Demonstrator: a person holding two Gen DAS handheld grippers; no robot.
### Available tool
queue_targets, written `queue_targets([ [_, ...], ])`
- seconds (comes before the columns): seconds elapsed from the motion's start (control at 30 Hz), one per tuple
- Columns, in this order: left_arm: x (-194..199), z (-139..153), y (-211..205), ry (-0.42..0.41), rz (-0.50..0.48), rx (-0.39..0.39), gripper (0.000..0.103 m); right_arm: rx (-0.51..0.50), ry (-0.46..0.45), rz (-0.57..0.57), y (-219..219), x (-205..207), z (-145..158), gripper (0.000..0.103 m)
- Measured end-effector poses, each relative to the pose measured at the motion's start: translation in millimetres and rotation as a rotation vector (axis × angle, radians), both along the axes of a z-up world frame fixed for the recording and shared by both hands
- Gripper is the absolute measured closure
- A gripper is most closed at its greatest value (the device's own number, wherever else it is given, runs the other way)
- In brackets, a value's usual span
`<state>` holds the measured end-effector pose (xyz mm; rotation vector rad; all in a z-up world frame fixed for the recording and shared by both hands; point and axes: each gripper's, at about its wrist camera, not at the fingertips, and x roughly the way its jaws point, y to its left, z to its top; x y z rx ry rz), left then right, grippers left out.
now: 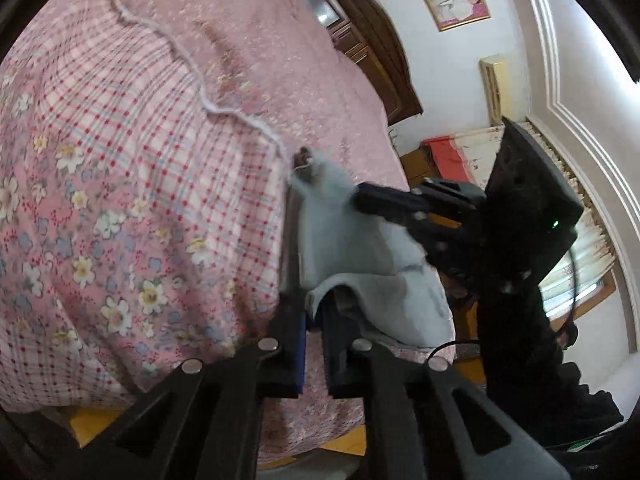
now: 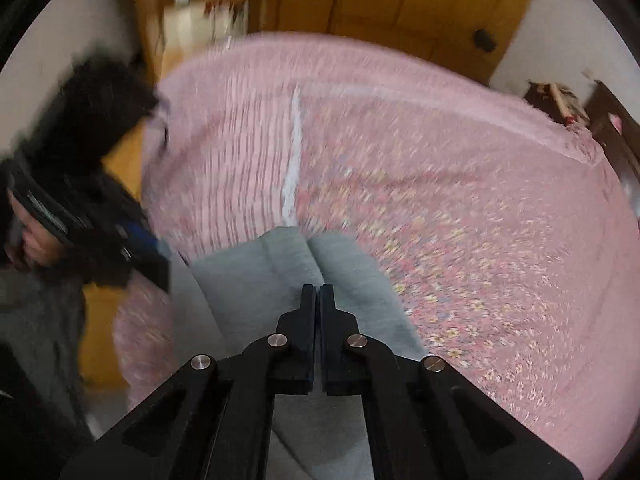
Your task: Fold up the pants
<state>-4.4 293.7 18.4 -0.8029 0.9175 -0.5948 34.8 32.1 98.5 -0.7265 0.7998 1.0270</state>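
My left gripper (image 1: 314, 300) pinches the near edge of the grey pants (image 1: 360, 248), which hang bunched over the pink bedspread (image 1: 120, 160); their long axis I cannot tell. My right gripper (image 2: 316, 292) clamps them too, its 2 fingers closed on a fold running away from me.

Pink floral-and-plaid bedspread (image 1: 120, 200) over the bed, grey pants (image 2: 256, 272) on it

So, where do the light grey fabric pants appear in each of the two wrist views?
Left wrist view: the light grey fabric pants are at centre right, bunched over the near fingers, beside the other gripper.
Right wrist view: they lie at bottom centre, under the closed fingers.
Shared landmark: the white lace strip across the pink floral bedspread.
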Motion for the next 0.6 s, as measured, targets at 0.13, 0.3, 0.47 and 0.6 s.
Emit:
queue_targets([
  [0.13, -18, 14, -1, -0.135, 0.034, 0.015, 0.097, 0.150, -0.013, -0.074, -31, -2, 21, 0.102],
  [0.3, -6, -1, -11, -0.041, 0.025, 0.135, 0.079, 0.110, -0.025, -0.139, -16, 14, 4, 0.102],
  [0.47, -11, 2, 0, -0.037, 0.038, 0.098, 0.062, 0.108, -0.031, -0.258, -21, 35, -8, 0.101],
  [0.6, -12, 5, 23, -0.065, 0.108, -0.038, 0.051, 0.161, -0.018, -0.327, -30, 42, -6, 0.096],
])
